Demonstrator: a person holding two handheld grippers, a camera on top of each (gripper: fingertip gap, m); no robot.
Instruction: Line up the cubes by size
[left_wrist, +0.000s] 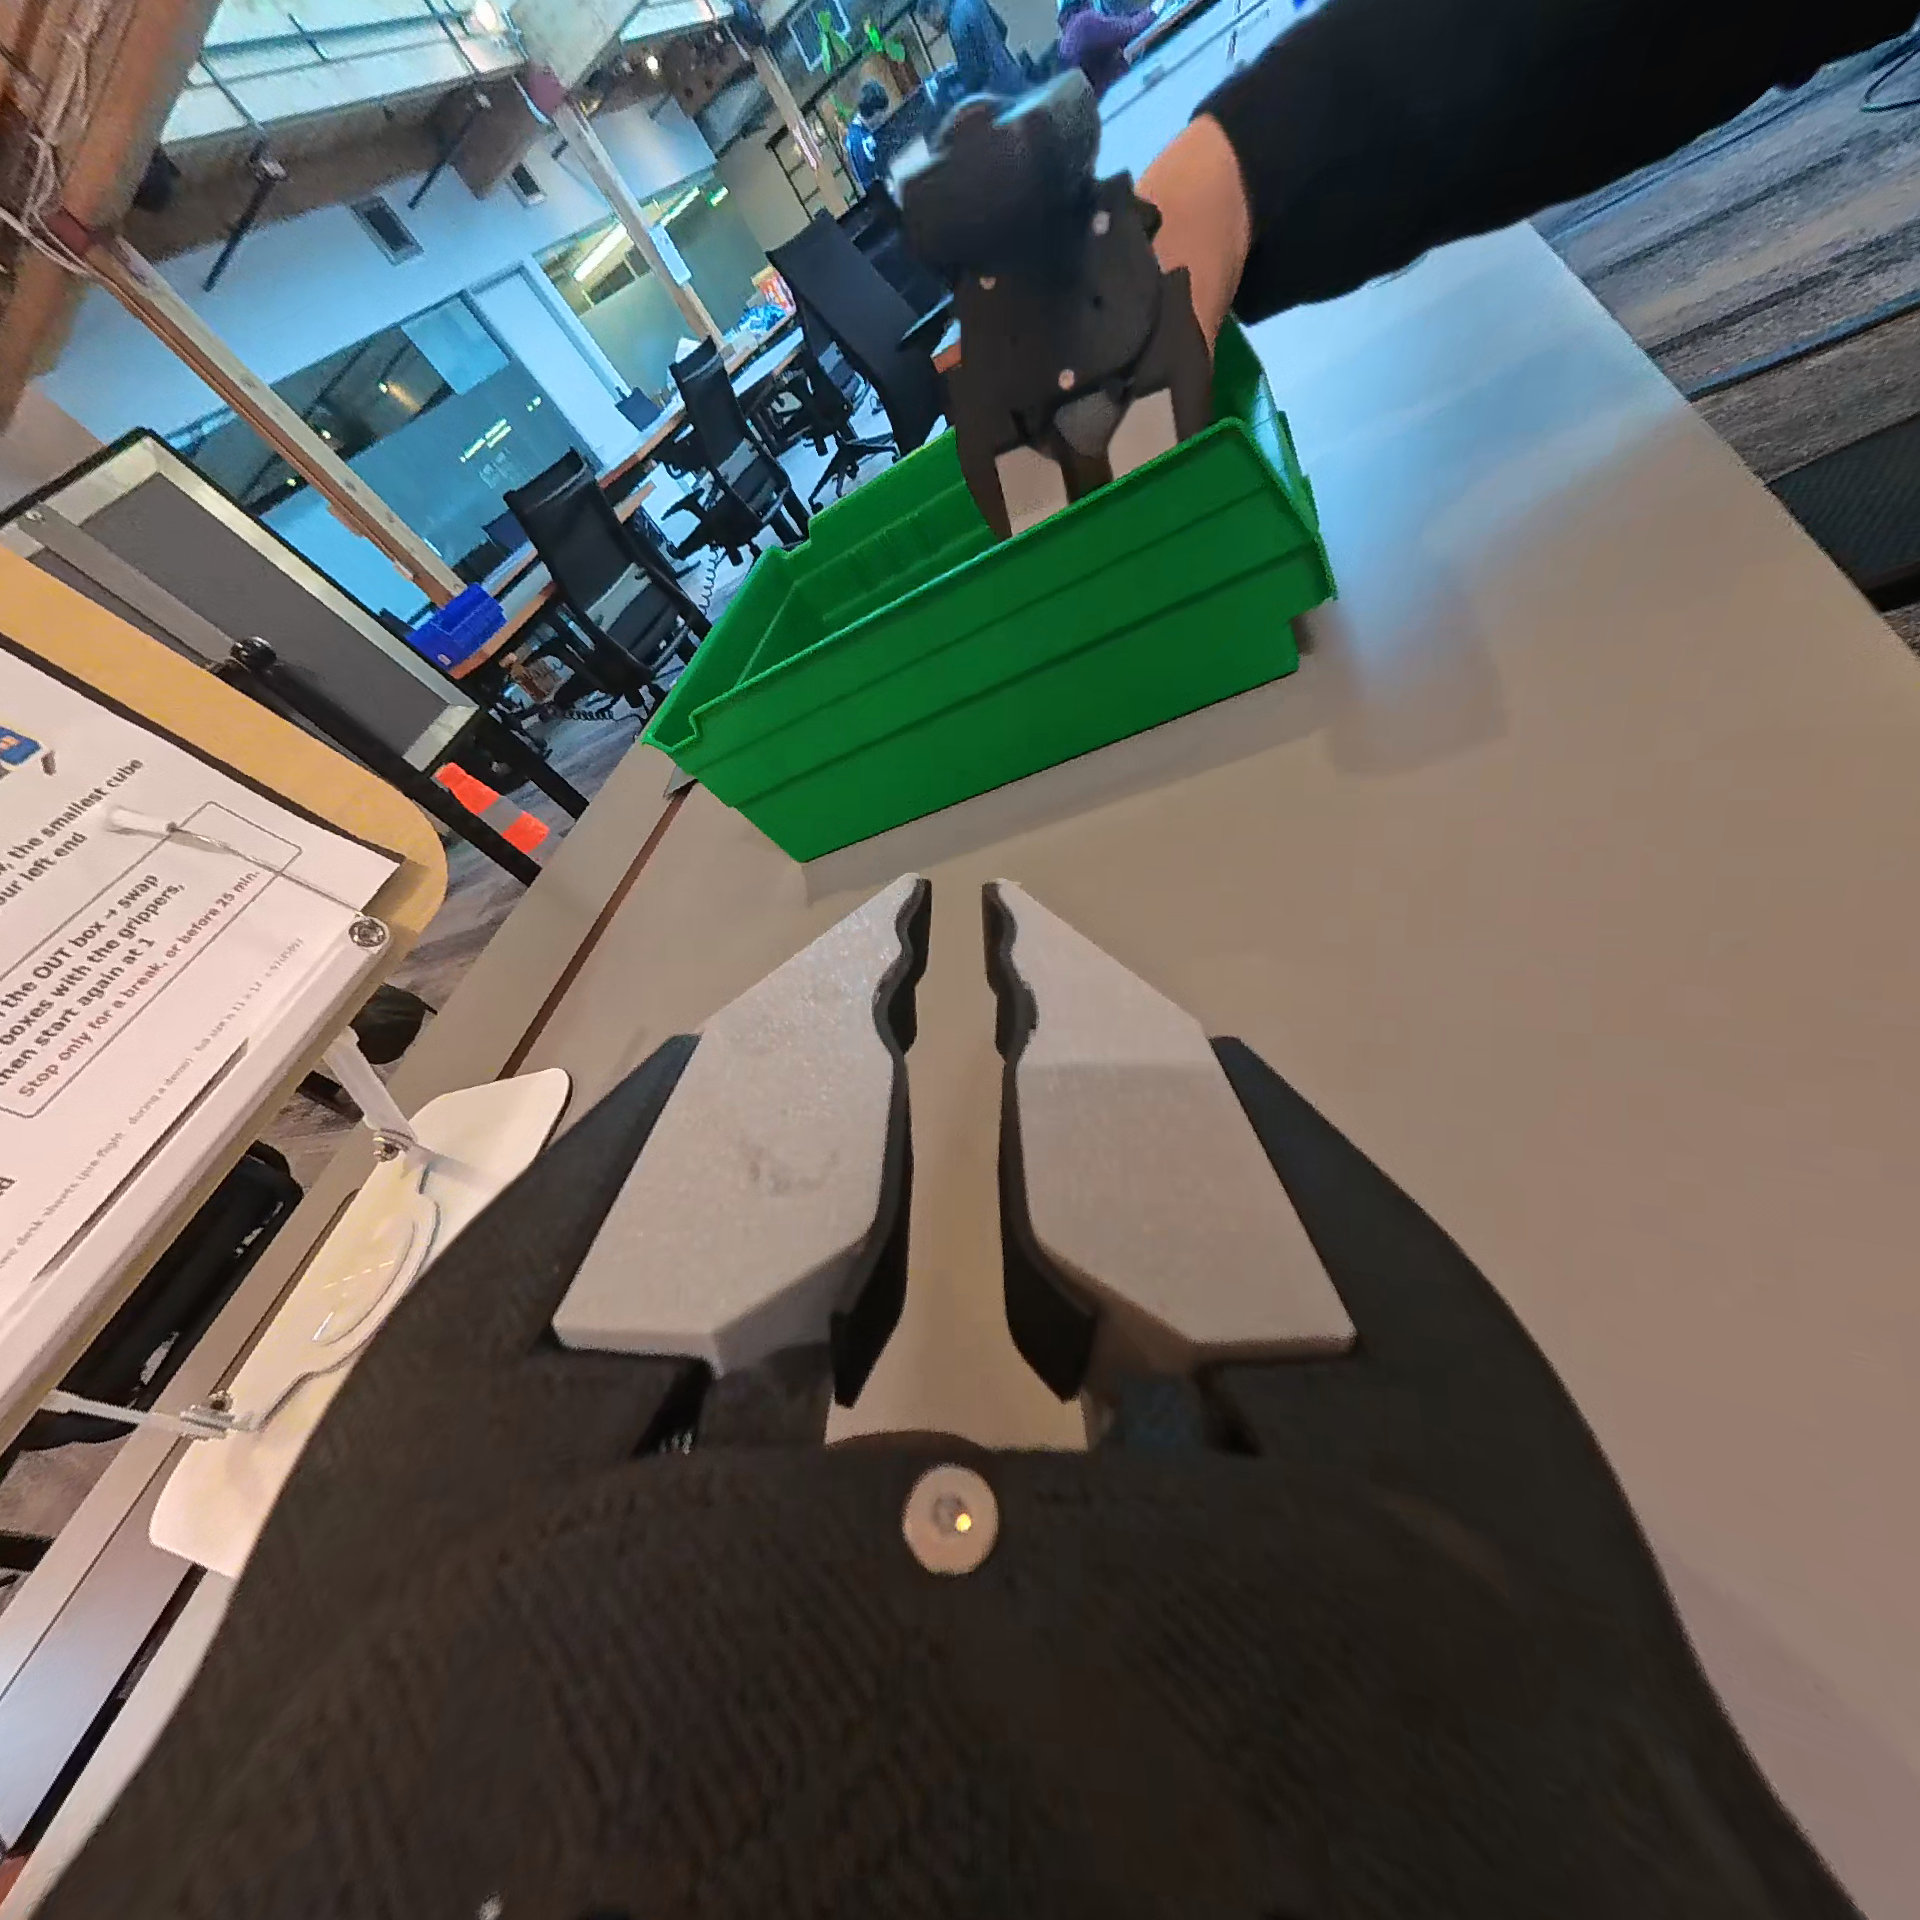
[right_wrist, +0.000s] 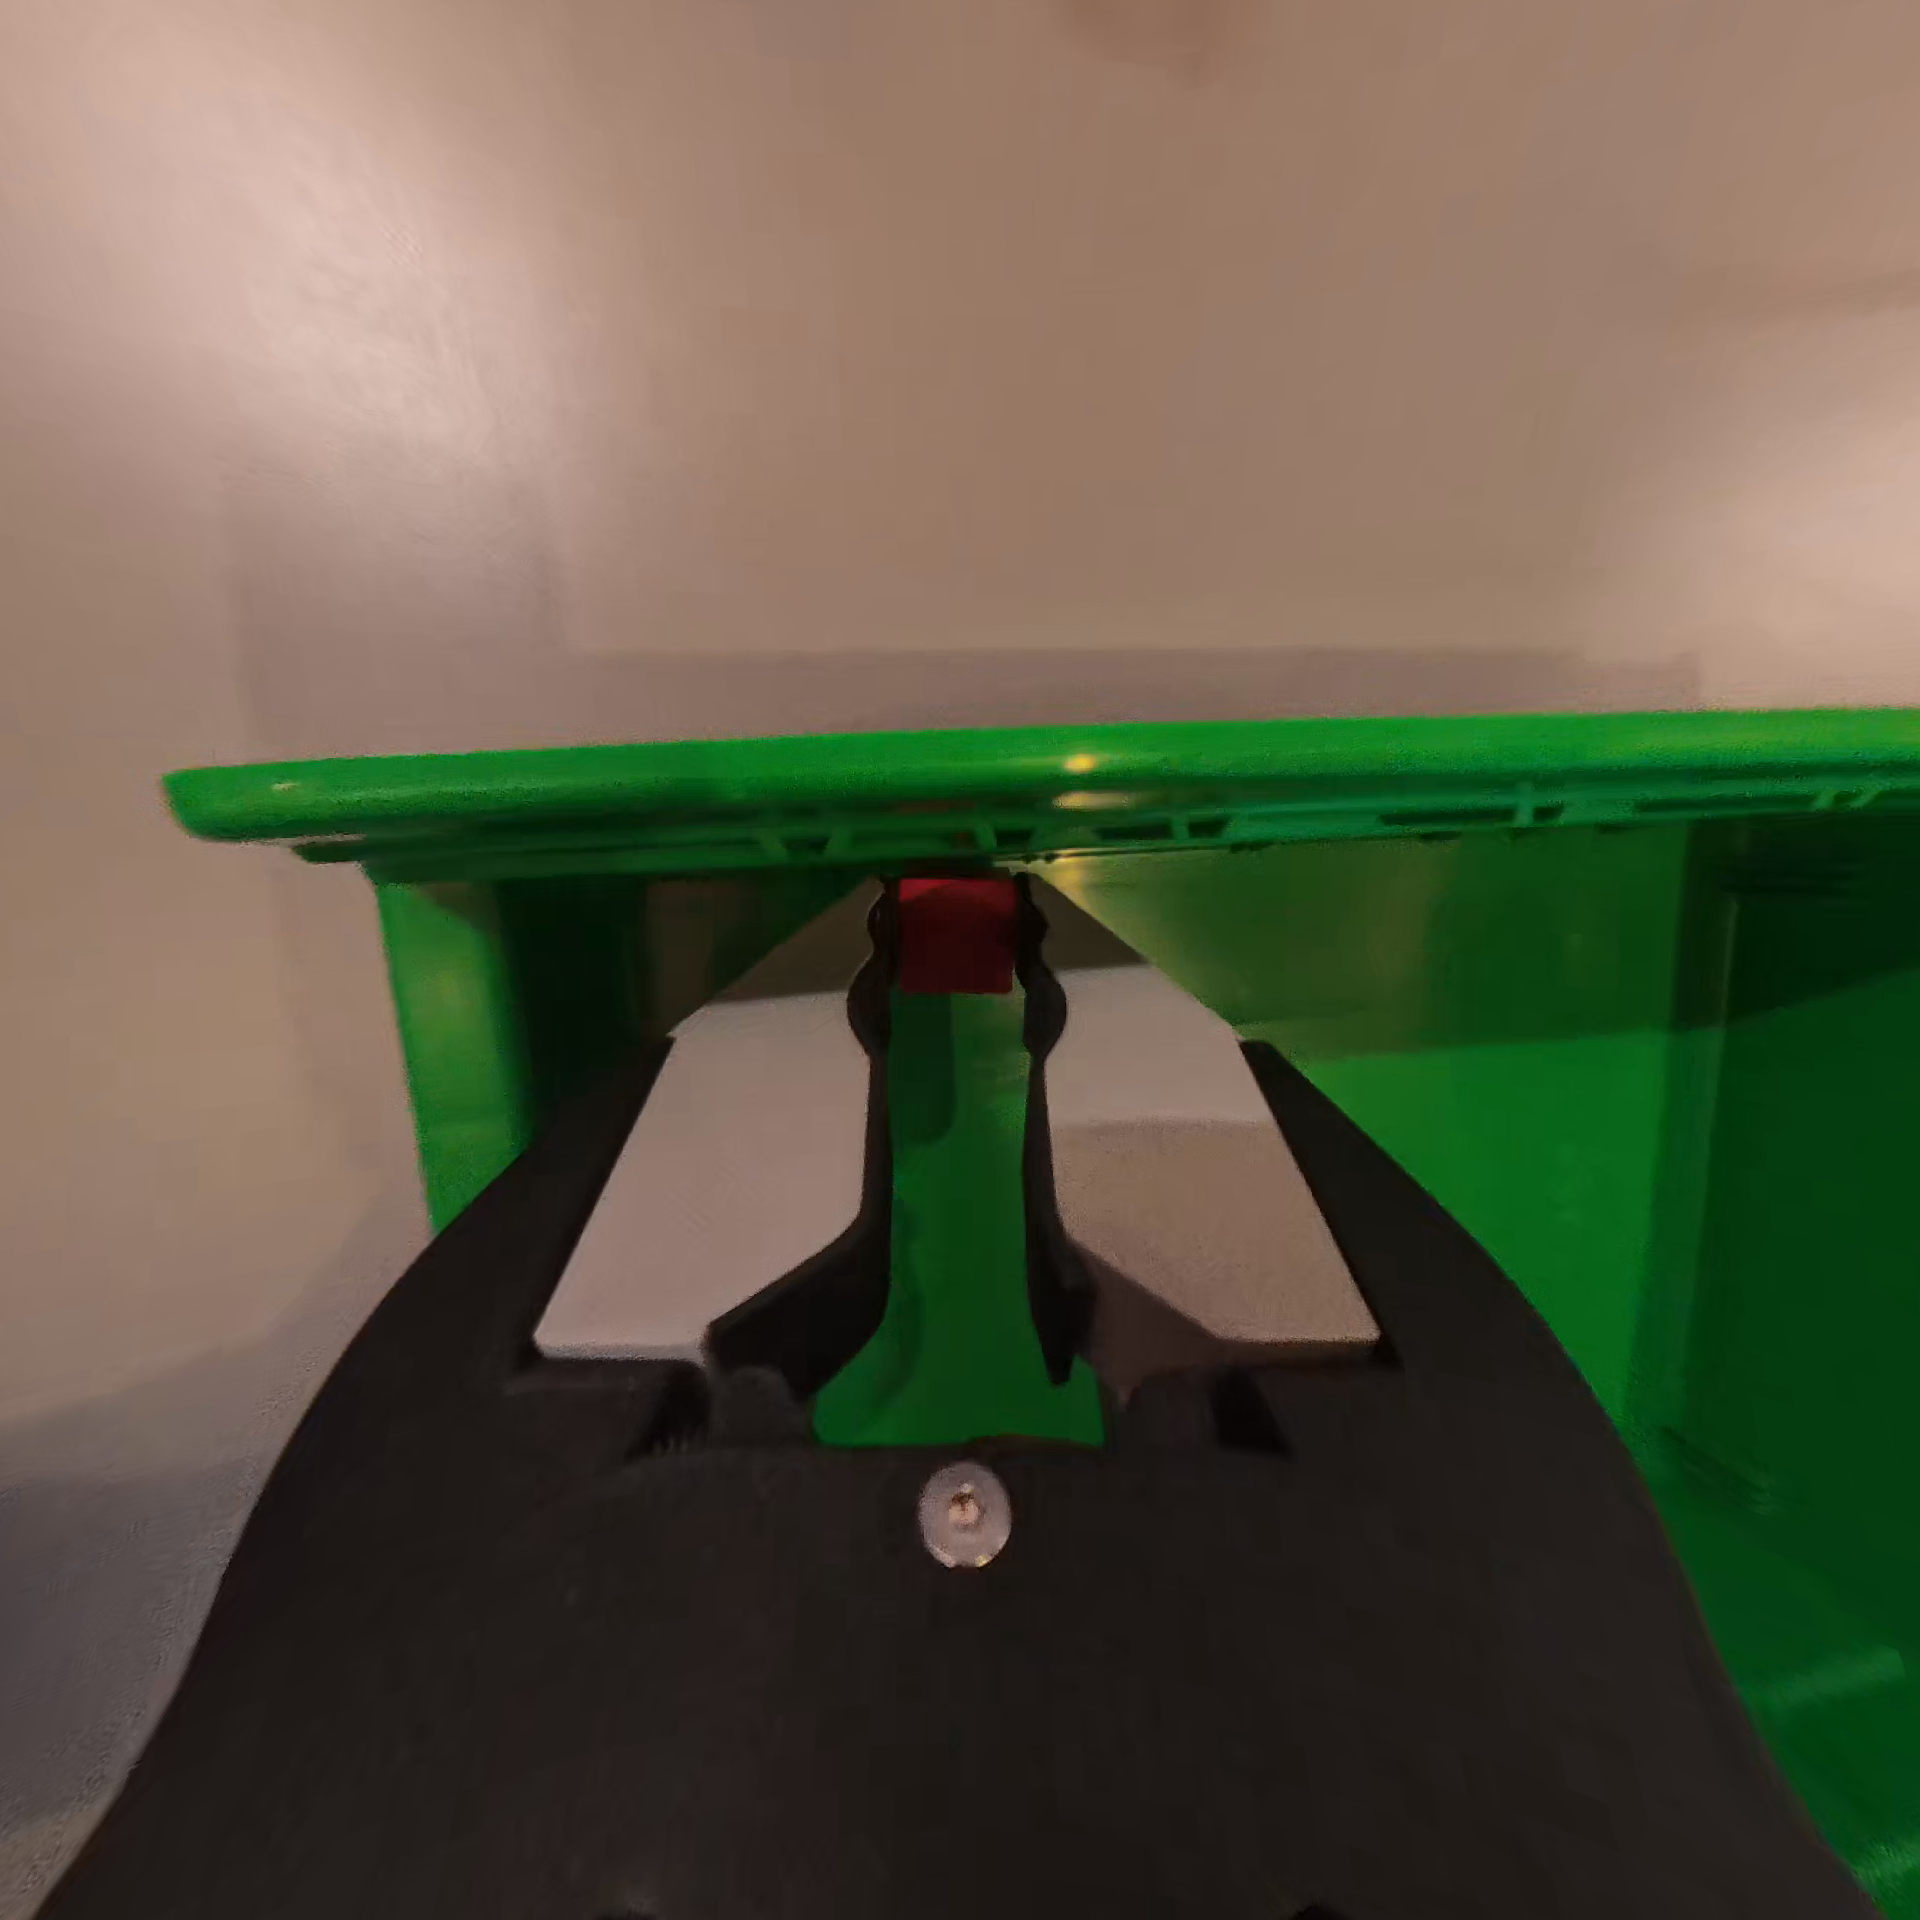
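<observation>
In the right wrist view my right gripper (right_wrist: 954, 935) is inside a green bin (right_wrist: 935, 790), shut on a small red cube (right_wrist: 954, 935) held between its fingertips near the bin's wall. In the left wrist view my left gripper (left_wrist: 956, 896) hovers over the grey table (left_wrist: 1455, 1039), its jaws nearly together with a narrow gap and nothing between them. The same green bin (left_wrist: 997, 665) stands ahead of it. The right gripper (left_wrist: 1070, 312), held by a hand in a black sleeve, reaches down into the bin; its fingertips are hidden by the wall. No other cubes are visible.
A stand with a printed instruction sheet (left_wrist: 125, 935) sits at the left beyond the table's edge. A white plate (left_wrist: 343, 1299) is clamped on the table's left edge. Office chairs and desks (left_wrist: 623, 540) stand in the background.
</observation>
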